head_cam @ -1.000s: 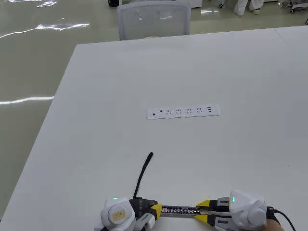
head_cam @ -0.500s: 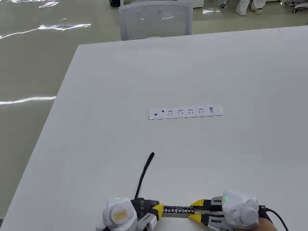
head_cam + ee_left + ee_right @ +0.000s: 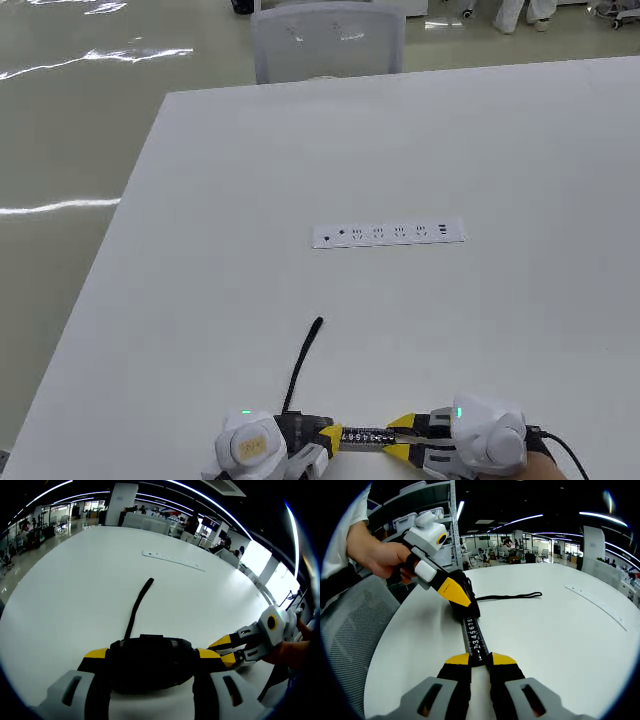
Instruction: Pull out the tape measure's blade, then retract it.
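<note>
The black tape measure case [image 3: 150, 664] sits clamped between the yellow-tipped jaws of my left gripper [image 3: 318, 443] at the table's near edge. Its black wrist strap [image 3: 301, 361] trails away across the table. A short length of numbered blade [image 3: 474, 637] runs from the case [image 3: 465, 602] to my right gripper [image 3: 479, 661], which is shut on the blade's end. In the head view the blade [image 3: 366, 437] spans the small gap between the left gripper and the right gripper [image 3: 400, 437]. A hand holds the left gripper [image 3: 451, 591] in the right gripper view.
A white power strip [image 3: 389, 234] lies flat mid-table, well beyond the grippers. A grey chair [image 3: 328, 40] stands at the far edge of the white table [image 3: 480, 140]. The table's left edge drops to a shiny floor.
My right gripper has slid left toward the case, so the exposed blade is shorter than a second ago. The left gripper holds still with the case.
</note>
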Available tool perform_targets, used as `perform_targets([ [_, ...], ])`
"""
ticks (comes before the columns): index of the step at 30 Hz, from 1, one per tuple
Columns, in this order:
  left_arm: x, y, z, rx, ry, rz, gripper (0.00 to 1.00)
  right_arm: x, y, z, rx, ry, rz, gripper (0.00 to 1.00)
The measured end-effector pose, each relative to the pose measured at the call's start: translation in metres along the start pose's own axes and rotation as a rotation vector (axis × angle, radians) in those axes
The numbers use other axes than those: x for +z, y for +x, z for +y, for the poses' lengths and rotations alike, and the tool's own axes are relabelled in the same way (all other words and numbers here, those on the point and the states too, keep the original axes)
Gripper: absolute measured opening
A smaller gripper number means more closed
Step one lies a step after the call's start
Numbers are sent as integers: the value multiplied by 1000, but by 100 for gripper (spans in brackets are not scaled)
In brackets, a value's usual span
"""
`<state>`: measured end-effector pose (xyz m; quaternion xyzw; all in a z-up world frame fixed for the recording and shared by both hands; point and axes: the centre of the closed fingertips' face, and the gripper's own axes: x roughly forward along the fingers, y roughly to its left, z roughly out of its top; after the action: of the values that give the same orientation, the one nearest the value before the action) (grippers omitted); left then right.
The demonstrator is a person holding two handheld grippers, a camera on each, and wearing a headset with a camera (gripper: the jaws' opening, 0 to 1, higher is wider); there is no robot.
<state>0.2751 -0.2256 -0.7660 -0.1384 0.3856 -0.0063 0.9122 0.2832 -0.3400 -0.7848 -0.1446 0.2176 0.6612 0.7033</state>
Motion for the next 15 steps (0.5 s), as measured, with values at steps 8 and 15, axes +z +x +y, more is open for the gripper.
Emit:
perform_targets([
  [8,0,0,0,-2,-1,-1,64,2,4,0,1,-3,4,12],
  [15,0,-1,0,-3,-4,2,63,4,7,1,11,4,8,11],
])
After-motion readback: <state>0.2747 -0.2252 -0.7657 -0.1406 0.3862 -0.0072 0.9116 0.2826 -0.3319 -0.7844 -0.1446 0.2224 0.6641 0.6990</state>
